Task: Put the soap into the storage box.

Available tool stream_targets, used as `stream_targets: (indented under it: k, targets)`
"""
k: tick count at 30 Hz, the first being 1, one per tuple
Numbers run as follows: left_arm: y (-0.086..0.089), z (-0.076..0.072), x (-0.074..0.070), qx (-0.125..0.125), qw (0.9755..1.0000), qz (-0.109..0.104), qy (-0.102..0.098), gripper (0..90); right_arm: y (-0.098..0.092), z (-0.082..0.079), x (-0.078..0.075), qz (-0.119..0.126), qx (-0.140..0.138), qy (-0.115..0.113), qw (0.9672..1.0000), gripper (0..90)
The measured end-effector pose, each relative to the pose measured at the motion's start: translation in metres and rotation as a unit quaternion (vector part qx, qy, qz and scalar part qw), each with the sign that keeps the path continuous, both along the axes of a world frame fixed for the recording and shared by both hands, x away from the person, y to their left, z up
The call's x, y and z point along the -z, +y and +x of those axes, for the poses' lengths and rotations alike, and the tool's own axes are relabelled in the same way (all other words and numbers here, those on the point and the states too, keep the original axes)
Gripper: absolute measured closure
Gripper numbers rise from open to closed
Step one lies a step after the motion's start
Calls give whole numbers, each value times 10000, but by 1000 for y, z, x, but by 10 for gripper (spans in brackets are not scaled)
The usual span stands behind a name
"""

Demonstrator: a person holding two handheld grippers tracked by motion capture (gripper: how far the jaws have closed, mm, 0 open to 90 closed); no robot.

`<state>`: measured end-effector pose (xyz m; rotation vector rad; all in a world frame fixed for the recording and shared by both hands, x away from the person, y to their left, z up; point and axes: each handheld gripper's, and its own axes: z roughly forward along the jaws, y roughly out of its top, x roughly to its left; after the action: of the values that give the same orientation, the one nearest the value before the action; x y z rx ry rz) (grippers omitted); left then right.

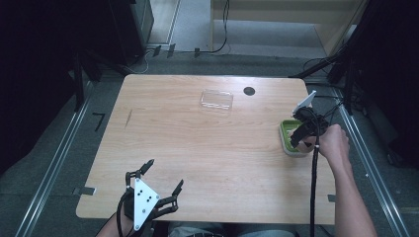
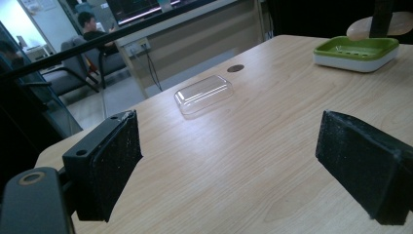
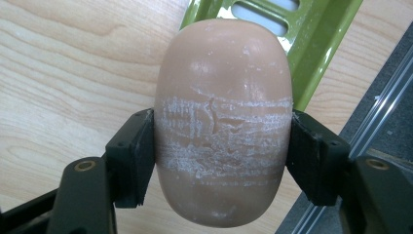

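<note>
The right gripper (image 3: 223, 151) pinches a tan soap bar (image 3: 224, 122) just above the green soap dish (image 1: 292, 137) at the wooden table's (image 1: 197, 143) right edge. Well left of the dish, the left gripper (image 1: 163, 175) rests with jaws spread; a clear plastic lid (image 1: 216, 99) lies beyond.

I can't read any text, label, brand, number or sign from here. The screen (image 2: 146, 7) and the wall notices (image 2: 31, 5) at the back of the left gripper view are too blurred to make out.
</note>
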<state>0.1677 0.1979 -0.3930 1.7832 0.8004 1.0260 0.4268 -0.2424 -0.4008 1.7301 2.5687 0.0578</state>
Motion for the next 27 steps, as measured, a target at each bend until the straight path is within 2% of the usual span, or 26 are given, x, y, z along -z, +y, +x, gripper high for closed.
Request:
stream_targets:
  k: [3,27]
  targets:
    - [0,0,0,-2,10000,0,-1,99,0,3,1,-9,-41,-19,10000,336]
    - [0,0,0,3,10000,10,3,99,-6,21,8,121,296,-138,9994,336]
